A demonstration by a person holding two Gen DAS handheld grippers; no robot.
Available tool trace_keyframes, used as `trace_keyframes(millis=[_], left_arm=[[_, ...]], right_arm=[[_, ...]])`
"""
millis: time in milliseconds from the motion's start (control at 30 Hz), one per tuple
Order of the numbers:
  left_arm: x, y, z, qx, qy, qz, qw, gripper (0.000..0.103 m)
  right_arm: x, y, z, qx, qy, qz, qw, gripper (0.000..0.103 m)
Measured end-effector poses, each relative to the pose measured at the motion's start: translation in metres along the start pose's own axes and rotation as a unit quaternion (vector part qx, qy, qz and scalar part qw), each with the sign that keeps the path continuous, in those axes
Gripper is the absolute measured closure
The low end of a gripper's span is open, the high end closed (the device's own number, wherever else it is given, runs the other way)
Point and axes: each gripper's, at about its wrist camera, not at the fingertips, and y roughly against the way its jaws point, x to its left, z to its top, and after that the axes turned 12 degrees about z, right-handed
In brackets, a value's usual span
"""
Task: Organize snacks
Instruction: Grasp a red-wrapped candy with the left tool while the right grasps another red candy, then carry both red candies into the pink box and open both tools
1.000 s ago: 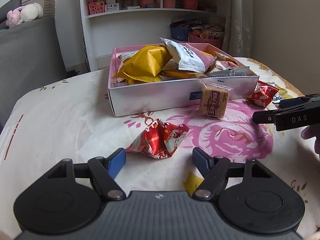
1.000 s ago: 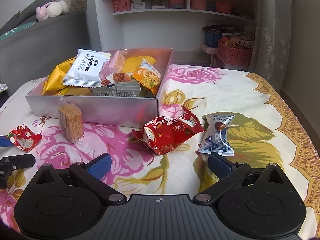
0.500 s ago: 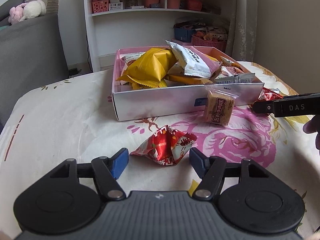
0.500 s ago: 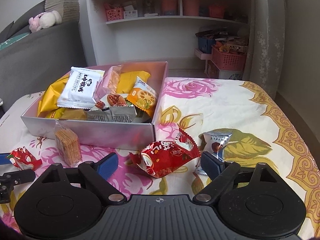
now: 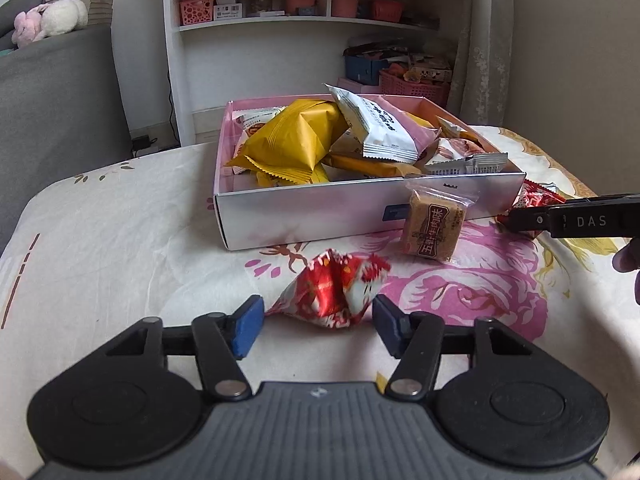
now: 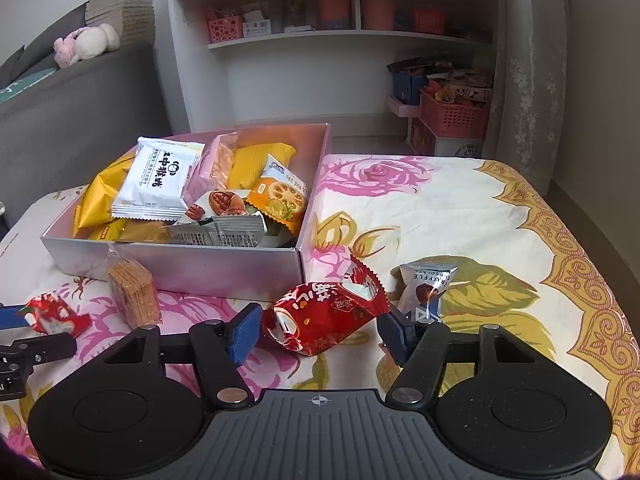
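Right wrist view: red snack packet [image 6: 326, 316] lies crosswise between right gripper [image 6: 322, 330] jaws, closing, not yet clamped. Left gripper [image 5: 318, 326] likewise straddles small red packet [image 5: 336, 290], closing.

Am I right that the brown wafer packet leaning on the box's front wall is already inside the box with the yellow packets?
Not quite: the brown wafer packet stands outside the box, on the tablecloth, leaning against its front wall, as the left wrist view shows. The yellow packets are inside.
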Motion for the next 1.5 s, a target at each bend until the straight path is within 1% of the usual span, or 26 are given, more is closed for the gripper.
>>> trace_keyframes(millis=[33,67,100,133,200,233,300,333,400,433,467,500,600,733,800,867,900,933,967,1000,1033,1067,1200,1300,1500], left_arm=[[0.000,0.001,0.000,0.000,-0.001,0.002,1.0000,0.065],[0.000,0.001,0.001,0.001,-0.001,0.002,1.0000,0.072],[0.001,0.002,0.002,0.003,0.001,0.000,1.0000,0.072],[0.001,0.002,0.002,0.002,0.003,-0.002,1.0000,0.074],[0.003,0.003,0.003,0.001,0.007,-0.004,1.0000,0.076],[0.004,0.004,0.003,0.002,0.008,-0.005,1.0000,0.076],[0.004,0.003,0.004,0.003,0.009,-0.008,0.9999,0.076],[0.003,0.003,0.005,0.003,0.008,-0.011,0.9999,0.074],[0.002,0.003,0.004,0.001,0.008,-0.013,0.9999,0.057],[0.001,0.002,0.005,0.002,0.005,-0.015,0.9999,0.040],[0.000,0.001,0.005,0.000,0.001,-0.017,0.9998,0.032],[-0.002,0.000,0.005,-0.005,-0.004,-0.016,0.9998,0.031],[-0.005,-0.006,0.009,-0.009,-0.012,-0.012,0.9998,0.030],[-0.006,-0.015,0.013,-0.008,0.001,-0.019,0.9998,0.030],[-0.009,-0.019,0.015,-0.007,0.000,-0.024,0.9997,0.035],[-0.012,-0.020,0.014,-0.003,-0.005,-0.027,0.9996,0.047],[-0.014,-0.020,0.013,-0.006,-0.010,-0.023,0.9997,0.048],[-0.016,-0.019,0.013,-0.007,-0.015,-0.022,0.9996,0.054],[-0.017,-0.018,0.013,-0.008,-0.020,-0.022,0.9995,0.063],[-0.017,-0.017,0.013,-0.008,-0.022,-0.023,0.9995,0.066],[-0.017,-0.016,0.013,-0.007,-0.022,-0.025,0.9994,0.071],[-0.017,-0.015,0.013,-0.006,-0.020,-0.026,0.9994,0.073],[-0.015,-0.010,0.013,-0.003,-0.017,-0.022,0.9996,0.076],[-0.013,-0.007,0.015,0.007,-0.011,-0.029,0.9995,0.076],[-0.008,0.004,0.019,0.009,-0.007,-0.036,0.9993,0.076]], right_arm=[[0.000,0.001,0.001,-0.002,-0.001,0.001,1.000,0.049],[0.000,0.002,0.002,-0.003,-0.002,0.002,1.000,0.051],[0.000,0.003,0.002,-0.004,-0.003,0.005,1.000,0.053],[0.000,0.005,0.003,-0.005,-0.003,0.008,1.000,0.055],[-0.001,0.007,0.004,-0.006,-0.006,0.012,1.000,0.057],[-0.001,0.008,0.004,-0.005,-0.007,0.015,1.000,0.063],[-0.001,0.009,0.003,-0.003,-0.008,0.013,1.000,0.064],[-0.002,0.010,0.003,-0.002,-0.008,0.013,1.000,0.064],[-0.003,0.011,0.002,-0.001,-0.009,0.015,1.000,0.064],[-0.004,0.011,0.002,0.000,-0.011,0.016,1.000,0.064],[-0.004,0.011,0.001,0.001,-0.012,0.017,1.000,0.064],[-0.004,0.011,0.001,0.001,-0.012,0.019,1.000,0.064],[-0.006,0.009,0.002,0.003,-0.021,0.024,0.999,0.058],[-0.005,0.004,0.002,0.005,-0.023,0.022,0.999,0.041],[-0.005,0.003,0.002,0.004,-0.021,0.022,1.000,0.040],[-0.006,0.002,0.002,0.003,-0.022,0.023,0.999,0.040],[-0.006,0.002,0.003,0.003,-0.022,0.022,1.000,0.040],[-0.006,0.002,0.003,0.002,-0.021,0.020,1.000,0.041],[-0.006,0.002,0.003,0.002,-0.019,0.017,1.000,0.047],[-0.006,0.002,0.003,0.002,-0.017,0.015,1.000,0.053],[-0.006,0.001,0.004,0.004,-0.017,0.015,1.000,0.063],[-0.007,0.001,0.004,0.005,-0.019,0.017,1.000,0.063],[-0.007,0.004,0.005,0.001,-0.018,0.015,1.000,0.064],[-0.008,0.009,0.006,-0.001,-0.019,0.019,1.000,0.064],[-0.013,0.022,0.008,-0.010,-0.027,0.020,0.999,0.064]])
